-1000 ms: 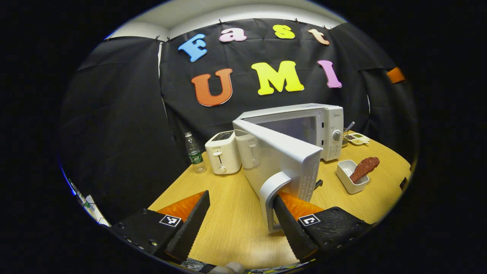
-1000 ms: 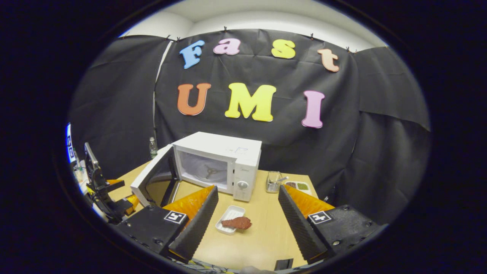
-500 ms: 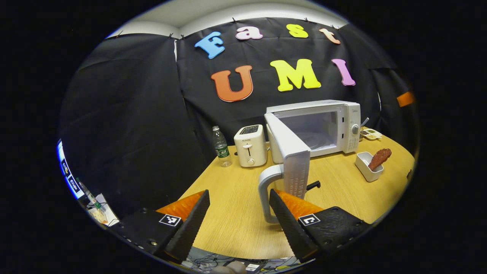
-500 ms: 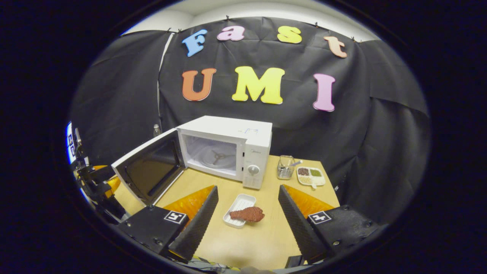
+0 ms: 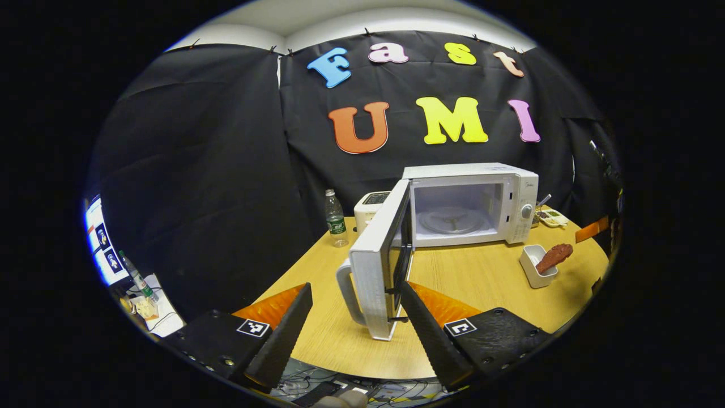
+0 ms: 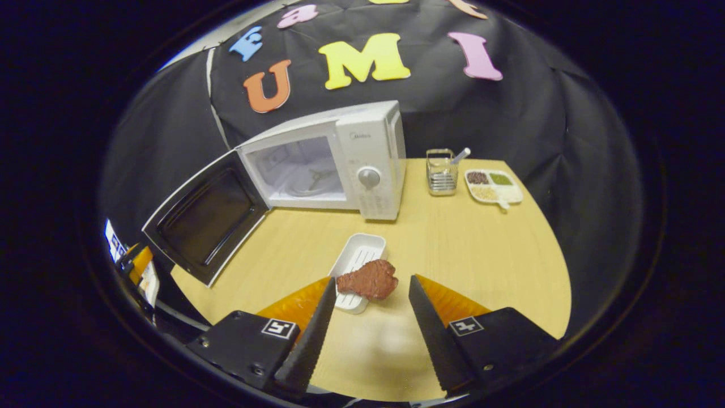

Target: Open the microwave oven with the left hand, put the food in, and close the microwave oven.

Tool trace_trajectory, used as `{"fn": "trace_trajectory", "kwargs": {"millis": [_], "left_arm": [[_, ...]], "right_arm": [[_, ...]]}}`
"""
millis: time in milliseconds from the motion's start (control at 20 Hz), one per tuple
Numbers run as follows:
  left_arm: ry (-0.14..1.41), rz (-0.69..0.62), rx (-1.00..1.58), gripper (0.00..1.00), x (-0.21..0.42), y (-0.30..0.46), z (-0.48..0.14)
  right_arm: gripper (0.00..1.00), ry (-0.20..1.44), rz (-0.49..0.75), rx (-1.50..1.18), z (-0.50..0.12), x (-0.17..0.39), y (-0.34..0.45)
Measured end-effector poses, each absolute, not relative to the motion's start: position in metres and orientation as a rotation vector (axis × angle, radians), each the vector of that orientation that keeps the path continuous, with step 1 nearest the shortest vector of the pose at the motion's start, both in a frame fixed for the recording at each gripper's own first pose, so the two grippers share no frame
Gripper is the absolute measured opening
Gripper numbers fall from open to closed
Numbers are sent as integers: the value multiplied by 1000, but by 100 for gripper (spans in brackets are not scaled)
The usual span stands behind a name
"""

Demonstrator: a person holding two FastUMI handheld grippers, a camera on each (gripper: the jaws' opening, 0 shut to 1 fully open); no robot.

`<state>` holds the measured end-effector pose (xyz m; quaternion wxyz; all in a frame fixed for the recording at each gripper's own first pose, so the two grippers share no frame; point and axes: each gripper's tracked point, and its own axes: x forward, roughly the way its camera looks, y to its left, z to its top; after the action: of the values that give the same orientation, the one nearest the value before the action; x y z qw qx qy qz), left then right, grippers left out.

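Left gripper view shows the left gripper (image 5: 355, 331) with jaws wide, holding nothing, the microwave door (image 5: 378, 266) standing open between its fingers. The microwave (image 6: 340, 161) sits on the desk (image 6: 470, 249). The right gripper (image 6: 368, 334) hovers, jaws wide, just short of the meat (image 6: 368, 279) resting on a white tray (image 6: 358, 262).

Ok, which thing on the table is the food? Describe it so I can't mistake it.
Start at the white microwave with its door swung open. On the table in front of its dial panel lies a small white tray. The food is the reddish-brown meat-like piece resting on the tray's near end, just ahead of the right gripper, unlike the divided dish of grains.
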<state>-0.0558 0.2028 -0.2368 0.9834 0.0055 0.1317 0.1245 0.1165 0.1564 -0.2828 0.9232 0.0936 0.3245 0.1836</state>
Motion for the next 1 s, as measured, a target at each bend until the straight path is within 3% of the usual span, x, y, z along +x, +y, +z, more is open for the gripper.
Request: {"fn": "trace_trajectory", "kwargs": {"millis": [100, 150, 200, 250, 300, 550, 600, 750, 1000], "left_arm": [[266, 257, 19, 96, -54, 189, -228], [268, 264, 30, 96, -53, 184, -223], [265, 269, 34, 96, -52, 180, -219], [269, 279, 34, 96, -50, 177, -216], [279, 299, 33, 96, -48, 175, -214], [290, 405, -27, 96, -47, 163, -195], [291, 425, -37, 96, -49, 160, -192], [299, 476, -31, 96, -57, 157, -187], [316, 515, -20, 96, -68, 155, -181]], "right_arm": [[81, 720, 400, 253, -297, 131, 156], [67, 733, 422, 275, -299, 139, 159], [78, 747, 441, 285, -304, 145, 162], [62, 772, 463, 295, -310, 152, 163], [59, 804, 484, 312, -318, 154, 164], [20, 908, 580, 447, -328, 155, 173], [30, 926, 600, 477, -327, 154, 175], [17, 929, 662, 462, -321, 156, 174], [16, 875, 699, 301, -309, 171, 158]]}}
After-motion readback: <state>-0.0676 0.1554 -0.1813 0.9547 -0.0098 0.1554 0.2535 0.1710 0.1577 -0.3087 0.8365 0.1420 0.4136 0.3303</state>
